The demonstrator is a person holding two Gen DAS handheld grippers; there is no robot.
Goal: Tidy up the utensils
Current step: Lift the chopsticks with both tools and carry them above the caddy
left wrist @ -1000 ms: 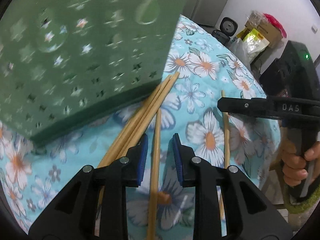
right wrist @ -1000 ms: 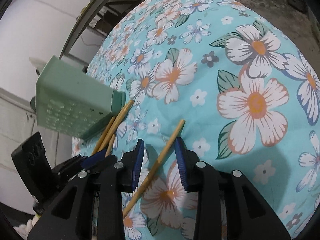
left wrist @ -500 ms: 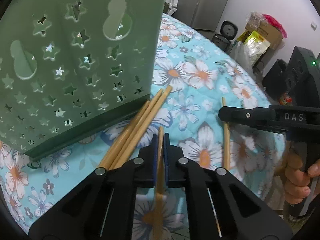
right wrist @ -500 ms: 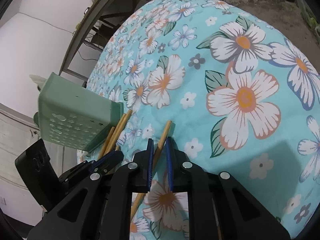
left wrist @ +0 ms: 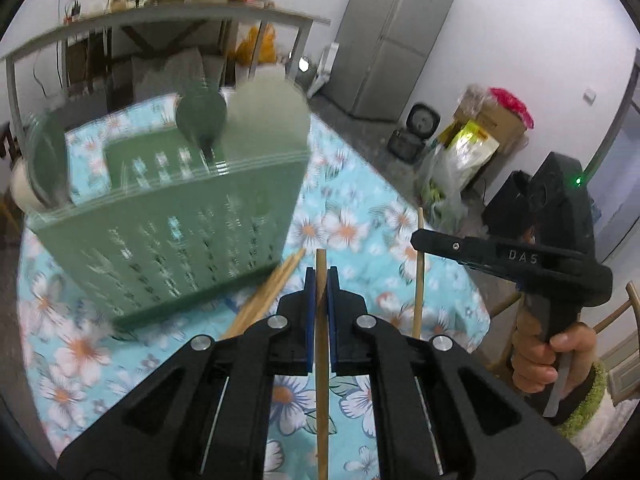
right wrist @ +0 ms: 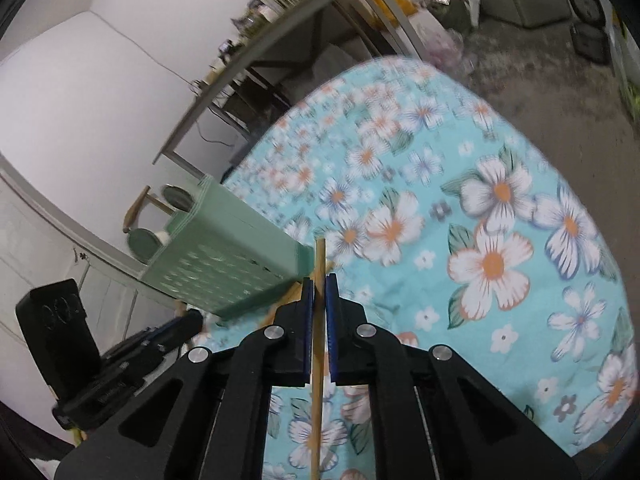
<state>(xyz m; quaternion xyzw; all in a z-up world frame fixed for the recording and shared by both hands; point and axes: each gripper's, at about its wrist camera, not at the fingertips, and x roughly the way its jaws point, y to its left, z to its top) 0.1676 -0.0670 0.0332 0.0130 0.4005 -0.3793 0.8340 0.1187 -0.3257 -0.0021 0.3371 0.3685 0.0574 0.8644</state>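
Observation:
My left gripper (left wrist: 320,276) is shut on a wooden chopstick (left wrist: 321,400) and holds it lifted above the floral tablecloth (left wrist: 352,216). My right gripper (right wrist: 318,282) has a second chopstick (right wrist: 316,420) between its blue pads, its jaws closing the last bit onto it. In the left wrist view the right gripper (left wrist: 418,240) appears at right with that chopstick (left wrist: 418,300). A green perforated basket (left wrist: 180,248) stands just ahead on the left, with dark green round utensil heads (left wrist: 202,116) sticking out. Loose chopsticks (left wrist: 272,296) lie against its base.
The basket (right wrist: 224,268) and the left gripper (right wrist: 152,348) sit left in the right wrist view. A hand (left wrist: 548,356) grips the right tool. Beyond the table are a cluttered shelf (left wrist: 160,20), a refrigerator (left wrist: 392,36), and boxes and bags (left wrist: 480,136) on the floor.
Both grippers closed on a chopstick each where it lay on the cloth, then rose and tipped upward with it. The basket now appears lower and farther away.

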